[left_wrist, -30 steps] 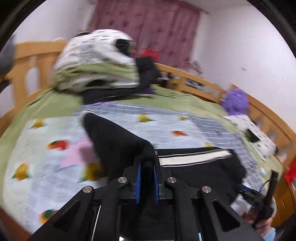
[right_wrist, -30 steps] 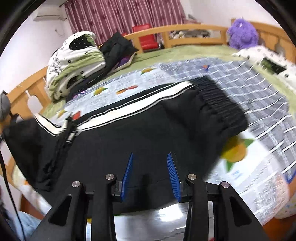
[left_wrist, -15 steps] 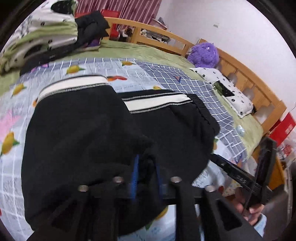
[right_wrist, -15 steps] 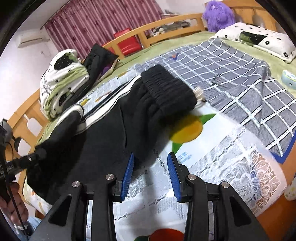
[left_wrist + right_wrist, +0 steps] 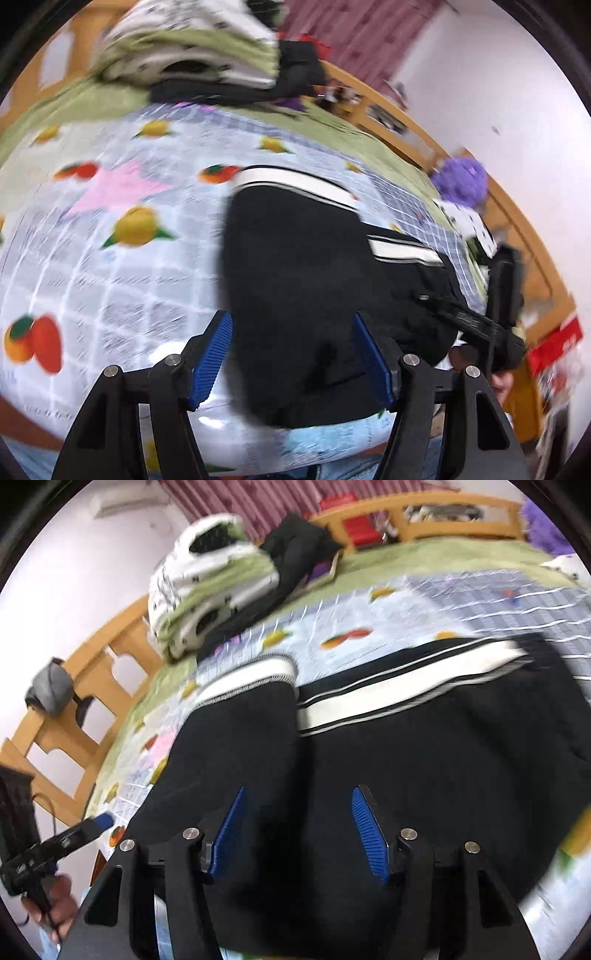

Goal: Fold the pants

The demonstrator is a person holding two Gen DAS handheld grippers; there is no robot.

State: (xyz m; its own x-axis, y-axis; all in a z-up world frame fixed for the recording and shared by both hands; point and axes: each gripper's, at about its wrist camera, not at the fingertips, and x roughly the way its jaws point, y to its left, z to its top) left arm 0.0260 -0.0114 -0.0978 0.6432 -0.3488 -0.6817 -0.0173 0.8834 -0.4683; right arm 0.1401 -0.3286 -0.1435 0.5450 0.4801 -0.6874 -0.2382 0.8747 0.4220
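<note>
Black pants point(image 5: 314, 266) with a white side stripe point(image 5: 295, 182) lie folded over on the fruit-print bedspread point(image 5: 122, 229). In the right wrist view the pants point(image 5: 424, 760) fill the middle, one layer point(image 5: 240, 738) laid over the other. My left gripper point(image 5: 291, 354) is open and empty just above the near edge of the pants. My right gripper point(image 5: 299, 830) is open and empty over the black cloth. The right gripper also shows in the left wrist view point(image 5: 498, 295), and the left gripper in the right wrist view point(image 5: 74, 834).
A pile of white-and-green bedding point(image 5: 210, 579) and dark clothes point(image 5: 295, 550) lies at the head of the bed. A wooden bed rail point(image 5: 74, 701) runs round the bed. A purple plush toy point(image 5: 460, 181) and a spotted pillow point(image 5: 469, 221) lie at the right.
My left gripper has let go of the pants leg and opened; the leg now lies folded over the rest. My right gripper has moved back over the pants, still open.
</note>
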